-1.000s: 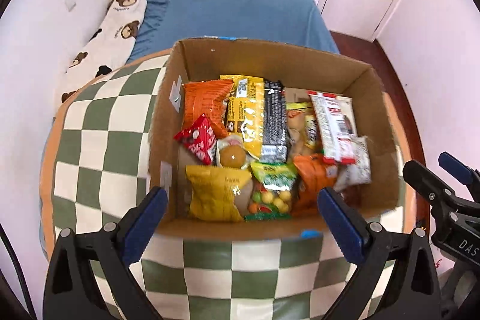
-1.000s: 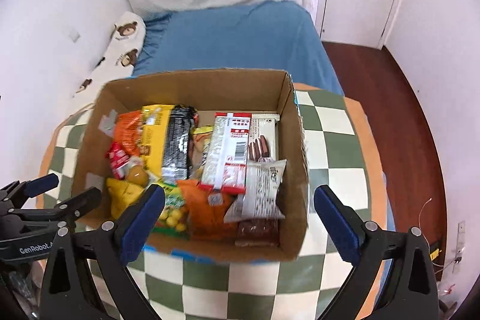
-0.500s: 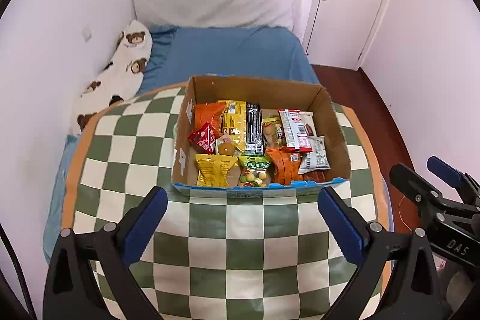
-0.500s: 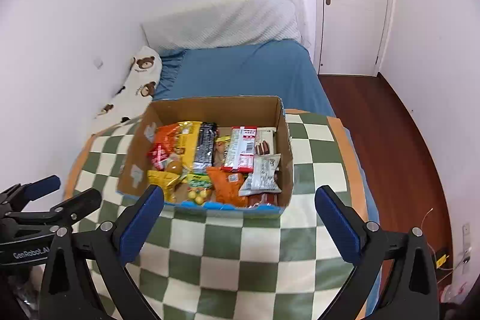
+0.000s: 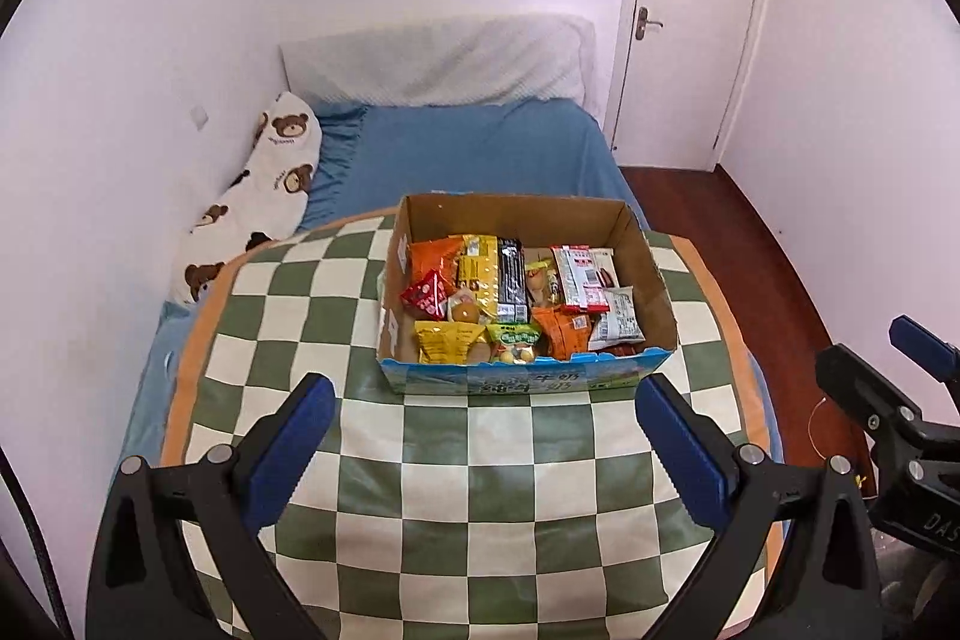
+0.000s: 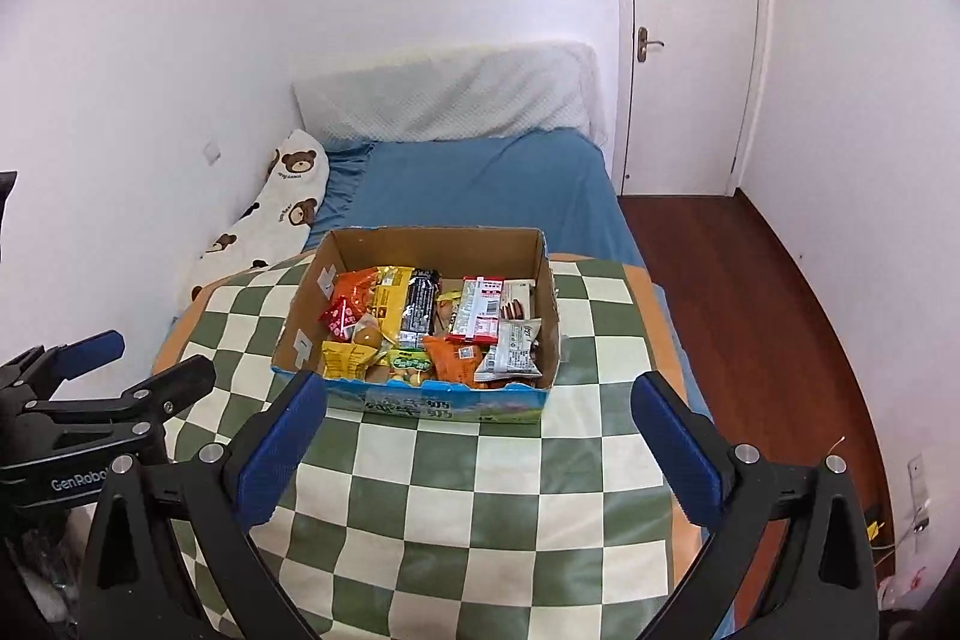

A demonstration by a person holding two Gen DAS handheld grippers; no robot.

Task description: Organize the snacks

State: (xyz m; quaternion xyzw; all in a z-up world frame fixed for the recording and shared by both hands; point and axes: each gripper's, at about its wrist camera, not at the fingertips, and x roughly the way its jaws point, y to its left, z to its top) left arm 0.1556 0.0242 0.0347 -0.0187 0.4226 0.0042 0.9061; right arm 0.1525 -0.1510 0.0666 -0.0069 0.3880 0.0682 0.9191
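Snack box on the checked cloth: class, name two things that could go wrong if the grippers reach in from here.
1. The packets lie packed and overlapping in the box; closing on the black packet could also pinch the yellow packet beside it.
2. The box is light cardboard on a soft cloth; pulling a wedged packet with the open left gripper or right gripper may drag or tip it.

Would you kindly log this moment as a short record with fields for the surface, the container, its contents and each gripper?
surface: green-and-white checkered cloth
container: open cardboard box, standing on the cloth
contents: snack packets, among them an orange bag, a black bar and a yellow bag
left gripper: open, empty, short of the box
right gripper: open, empty, short of the box
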